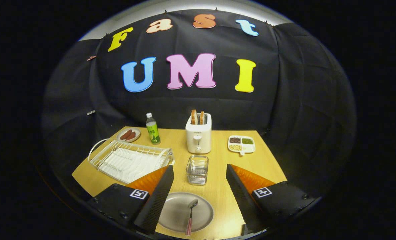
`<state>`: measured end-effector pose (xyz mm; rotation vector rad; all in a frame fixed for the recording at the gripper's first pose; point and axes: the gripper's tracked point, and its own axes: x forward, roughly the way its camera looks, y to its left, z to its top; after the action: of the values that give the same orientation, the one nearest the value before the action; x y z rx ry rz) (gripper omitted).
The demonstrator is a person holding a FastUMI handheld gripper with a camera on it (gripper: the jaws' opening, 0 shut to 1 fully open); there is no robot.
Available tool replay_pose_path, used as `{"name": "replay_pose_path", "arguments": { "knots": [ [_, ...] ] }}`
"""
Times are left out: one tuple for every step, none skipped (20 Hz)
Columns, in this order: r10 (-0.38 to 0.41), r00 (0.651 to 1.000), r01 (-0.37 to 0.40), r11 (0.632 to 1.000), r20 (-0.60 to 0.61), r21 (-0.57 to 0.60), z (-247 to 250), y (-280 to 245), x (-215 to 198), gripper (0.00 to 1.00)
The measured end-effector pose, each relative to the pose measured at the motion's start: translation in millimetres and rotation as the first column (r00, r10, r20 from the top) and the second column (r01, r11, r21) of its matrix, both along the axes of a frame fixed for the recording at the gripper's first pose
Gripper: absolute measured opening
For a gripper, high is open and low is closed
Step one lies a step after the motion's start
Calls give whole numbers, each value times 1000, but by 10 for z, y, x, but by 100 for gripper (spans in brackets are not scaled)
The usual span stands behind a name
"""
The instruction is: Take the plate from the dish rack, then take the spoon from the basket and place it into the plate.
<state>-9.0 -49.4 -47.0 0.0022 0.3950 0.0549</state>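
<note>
Between the jaws, nearest the camera, the plate [184,211] lies flat on the table [271,166]. The spoon [190,216] rests in it, bowl pointing away, handle running back over the near rim. The gripper [199,203] is spread wide and holds nothing. Just ahead stands the basket [197,170]; beyond the left finger sits the dish rack [129,160]. Judged: placement looks complete, only withdrawal remaining.
</note>
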Motion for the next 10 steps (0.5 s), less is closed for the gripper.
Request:
{"name": "replay_pose_path", "arguments": {
  "knots": [
    [-8, 1000, 8, 1000, 26, -1, 137, -24, 15, 98],
    [-17, 999, 17, 1000, 48, 1, 268, -59, 20, 98],
    [-26, 998, 25, 1000, 65, 7, 388, -97, 0, 98],
    [-35, 996, 34, 999, 80, 16, 497, -135, -18, 98],
    [-47, 994, 45, 999, 95, 23, 602, -183, -31, 98],
    [-60, 991, 56, 998, 116, 33, 702, -234, -41, 98],
    [-78, 987, 72, 996, 138, 50, 806, -296, -56, 98],
    [-91, 984, 81, 995, 152, 65, 863, -342, -73, 98],
    [-104, 981, 91, 992, 164, 83, 923, -390, -93, 98],
    [-120, 977, 105, 990, 174, 96, 961, -466, -104, 98]
  ]
}}
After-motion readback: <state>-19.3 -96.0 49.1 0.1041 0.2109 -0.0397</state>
